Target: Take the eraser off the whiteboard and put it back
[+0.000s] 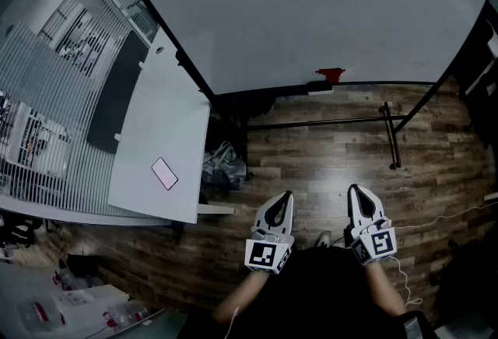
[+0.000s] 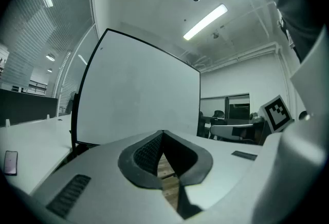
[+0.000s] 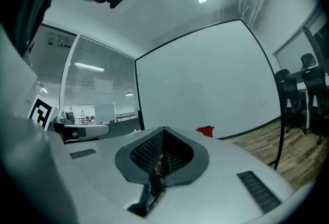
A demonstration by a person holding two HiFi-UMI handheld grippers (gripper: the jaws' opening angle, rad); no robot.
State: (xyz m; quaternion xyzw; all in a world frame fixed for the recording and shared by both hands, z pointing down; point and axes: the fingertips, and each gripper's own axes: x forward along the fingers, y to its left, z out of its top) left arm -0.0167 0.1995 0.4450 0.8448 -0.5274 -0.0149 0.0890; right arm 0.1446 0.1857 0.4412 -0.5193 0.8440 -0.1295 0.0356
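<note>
A small red eraser (image 1: 331,75) sits at the bottom edge of the big whiteboard (image 1: 311,3), far ahead of both grippers. It also shows in the right gripper view as the red eraser (image 3: 205,131) low on the whiteboard (image 3: 205,84). My left gripper (image 1: 289,194) and right gripper (image 1: 352,188) are held side by side close to the body, over the wood floor, pointing level at the board. In the gripper views the left gripper (image 2: 163,133) and right gripper (image 3: 164,129) each have tips that meet, with nothing between them.
A white desk (image 1: 148,151) with a phone (image 1: 164,172) on it stands at the left, with a bag (image 1: 224,166) beneath its end. The whiteboard's black stand foot (image 1: 391,135) crosses the floor at right. Glass walls with blinds lie to the left, office chairs (image 3: 307,81) to the right.
</note>
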